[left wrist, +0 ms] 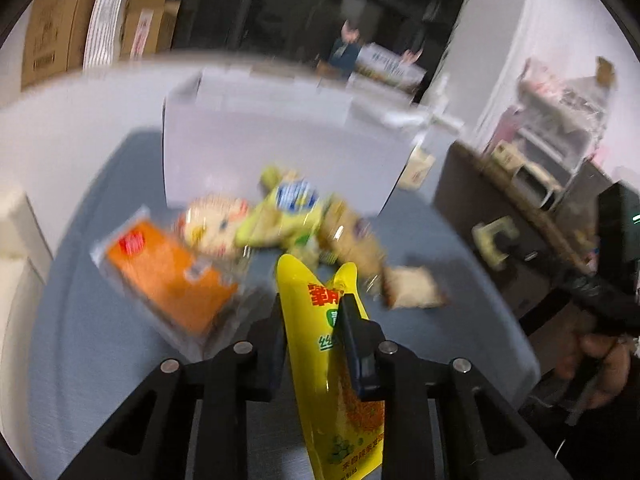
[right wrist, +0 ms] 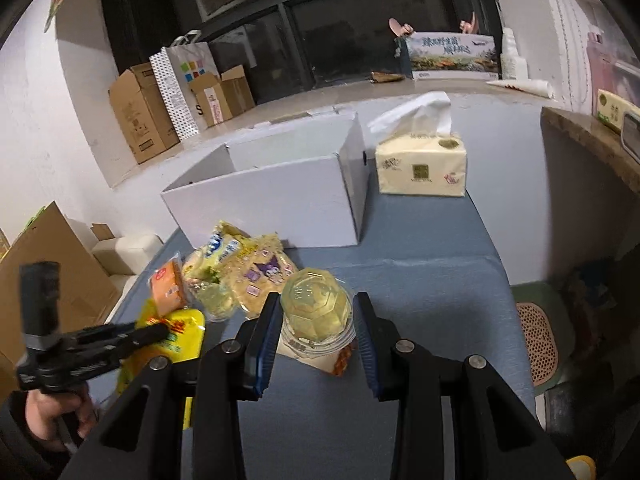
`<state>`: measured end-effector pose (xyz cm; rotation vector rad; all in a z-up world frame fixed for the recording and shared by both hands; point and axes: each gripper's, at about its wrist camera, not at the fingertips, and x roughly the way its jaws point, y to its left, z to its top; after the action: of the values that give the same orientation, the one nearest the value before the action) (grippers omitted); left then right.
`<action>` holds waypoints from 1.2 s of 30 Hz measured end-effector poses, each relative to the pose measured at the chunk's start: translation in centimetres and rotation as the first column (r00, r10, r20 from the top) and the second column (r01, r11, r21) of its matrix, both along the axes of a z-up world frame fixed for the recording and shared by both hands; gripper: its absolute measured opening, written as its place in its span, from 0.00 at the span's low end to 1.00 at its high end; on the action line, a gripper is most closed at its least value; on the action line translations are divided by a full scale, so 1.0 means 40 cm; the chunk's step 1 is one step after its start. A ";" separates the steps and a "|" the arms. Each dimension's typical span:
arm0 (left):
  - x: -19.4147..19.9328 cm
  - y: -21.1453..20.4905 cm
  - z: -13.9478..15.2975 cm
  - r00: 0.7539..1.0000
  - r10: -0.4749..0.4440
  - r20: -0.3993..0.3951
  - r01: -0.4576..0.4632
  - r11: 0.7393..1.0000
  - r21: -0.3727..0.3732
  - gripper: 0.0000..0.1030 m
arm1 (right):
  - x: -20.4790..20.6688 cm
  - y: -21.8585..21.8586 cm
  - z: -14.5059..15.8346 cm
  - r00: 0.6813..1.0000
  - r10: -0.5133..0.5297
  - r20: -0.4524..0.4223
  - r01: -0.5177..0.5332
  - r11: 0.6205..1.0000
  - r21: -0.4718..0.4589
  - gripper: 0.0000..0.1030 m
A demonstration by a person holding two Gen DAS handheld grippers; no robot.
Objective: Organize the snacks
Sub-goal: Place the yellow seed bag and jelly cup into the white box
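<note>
My left gripper (left wrist: 314, 312) is shut on a yellow snack bag (left wrist: 320, 344) and holds it above the blue table (left wrist: 100, 320). The same bag (right wrist: 180, 336) and left gripper (right wrist: 156, 330) show at the left of the right wrist view. My right gripper (right wrist: 316, 320) is open around a clear plastic jelly cup (right wrist: 316, 312) that sits on a small packet on the blue table (right wrist: 420, 280). A pile of snacks lies ahead: an orange packet (left wrist: 168, 276), a yellow-green bag (left wrist: 288, 212) and a pale patterned bag (right wrist: 264, 272). An open white box (right wrist: 280, 188) stands behind the pile.
A tissue pack (right wrist: 422, 168) stands right of the white box. Cardboard boxes (right wrist: 140, 120) and a paper bag (right wrist: 184, 84) sit on the ledge behind. A wooden counter (right wrist: 592, 140) is at the right. The left wrist view is motion-blurred.
</note>
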<state>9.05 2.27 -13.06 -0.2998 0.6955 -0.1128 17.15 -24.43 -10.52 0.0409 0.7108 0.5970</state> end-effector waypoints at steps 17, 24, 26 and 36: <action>0.416 0.176 0.343 0.977 0.027 0.211 -0.057 0.989 0.139 0.28 | 0.295 0.237 0.221 0.992 0.069 0.109 -0.073 0.997 0.033 0.38; 0.588 0.153 0.287 0.995 0.014 0.103 -0.039 0.970 0.241 0.45 | 0.478 0.298 0.208 0.997 0.043 0.060 -0.043 0.999 0.008 0.42; 0.605 0.166 0.273 0.996 0.037 0.077 -0.055 0.970 0.237 1.00 | 0.519 0.297 0.203 0.999 0.023 0.029 -0.023 1.000 0.005 0.86; 0.511 0.174 0.300 0.991 0.042 0.128 -0.075 0.963 0.260 1.00 | 0.483 0.221 0.240 1.000 0.014 0.017 -0.016 0.991 0.129 1.00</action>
<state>29.49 9.23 -1.06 -0.0561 0.5720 0.0187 36.46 -15.61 -0.94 0.1512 0.6564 0.6563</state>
